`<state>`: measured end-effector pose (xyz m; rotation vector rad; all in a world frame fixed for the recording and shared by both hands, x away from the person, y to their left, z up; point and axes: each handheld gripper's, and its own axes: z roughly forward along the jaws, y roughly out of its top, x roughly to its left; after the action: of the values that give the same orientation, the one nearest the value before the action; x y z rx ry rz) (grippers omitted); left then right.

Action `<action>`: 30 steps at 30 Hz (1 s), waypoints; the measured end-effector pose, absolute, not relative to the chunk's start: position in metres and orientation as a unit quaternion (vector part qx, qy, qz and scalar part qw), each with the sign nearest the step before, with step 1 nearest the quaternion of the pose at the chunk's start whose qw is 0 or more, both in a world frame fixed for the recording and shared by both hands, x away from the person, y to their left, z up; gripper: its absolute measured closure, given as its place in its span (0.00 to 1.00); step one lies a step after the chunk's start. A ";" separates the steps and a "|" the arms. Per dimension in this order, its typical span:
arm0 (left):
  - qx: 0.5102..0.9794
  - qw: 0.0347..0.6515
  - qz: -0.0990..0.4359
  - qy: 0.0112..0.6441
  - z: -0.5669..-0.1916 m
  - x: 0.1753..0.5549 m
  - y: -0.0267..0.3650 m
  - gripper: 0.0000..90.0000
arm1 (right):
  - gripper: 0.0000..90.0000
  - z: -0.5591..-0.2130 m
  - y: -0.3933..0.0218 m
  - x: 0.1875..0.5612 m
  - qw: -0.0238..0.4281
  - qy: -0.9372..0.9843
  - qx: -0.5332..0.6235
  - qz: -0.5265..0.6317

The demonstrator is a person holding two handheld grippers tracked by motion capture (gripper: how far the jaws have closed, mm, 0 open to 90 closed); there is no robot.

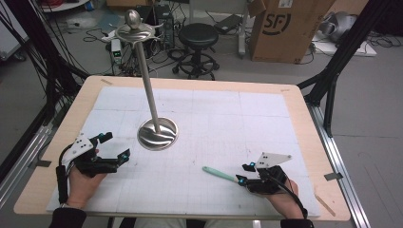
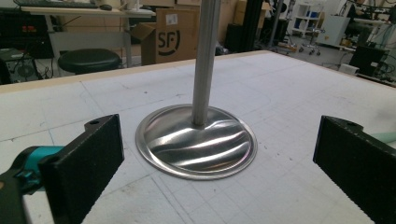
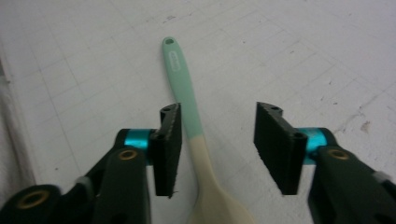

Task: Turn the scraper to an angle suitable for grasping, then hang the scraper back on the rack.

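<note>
- Spoon [image 3: 189, 107]: mint-green handle with a hanging hole at its tip, cream bowl end. Lies flat on the white gridded mat [image 1: 214, 123] at the near right of the table [image 1: 304, 118]; also seen in the high view [image 1: 219, 174].
- Right gripper [image 3: 217, 135]: jaws about half open and straddling the spoon where green meets cream. One pad stands just beside the handle, the other is apart from it; nothing is clamped.
- Left gripper [image 2: 217, 158]: jaws wide apart, holding nothing, aimed at the stand's base from the near left.
- Metal stand [image 1: 148, 90]: upright pole on a round dished base [image 2: 196, 142], with a small top plate and a knob; nothing hangs from it.
- Progress, as judged: spoon neither gripped nor lifted; closing, raising and any placing remain to be done.
- Containers: a cardboard box [image 1: 285, 28] on the floor beyond the table; contents cannot be told. A black stool [image 1: 198, 35] stands near it.
</note>
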<state>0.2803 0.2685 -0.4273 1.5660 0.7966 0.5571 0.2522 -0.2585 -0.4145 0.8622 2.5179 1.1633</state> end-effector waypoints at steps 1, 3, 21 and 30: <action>0.677 0.605 0.241 0.343 -0.427 0.280 0.268 0.03 | 0.46 -0.413 -0.259 0.252 0.117 0.860 0.296 0.399; 0.677 0.604 0.241 0.345 -0.427 0.280 0.268 0.03 | 0.36 -0.410 -0.258 0.253 0.111 0.861 0.295 0.399; 0.695 0.583 0.242 0.344 -0.430 0.272 0.274 0.03 | 0.16 -0.399 -0.215 0.280 0.059 0.938 0.206 0.272; 0.692 0.586 0.242 0.345 -0.430 0.273 0.274 0.03 | 0.17 -0.400 -0.212 0.289 0.036 0.958 0.191 0.211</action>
<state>0.2726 0.2741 -0.4299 1.6139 0.8055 0.5639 0.2886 -0.2120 -0.3998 0.5862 2.9433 0.6491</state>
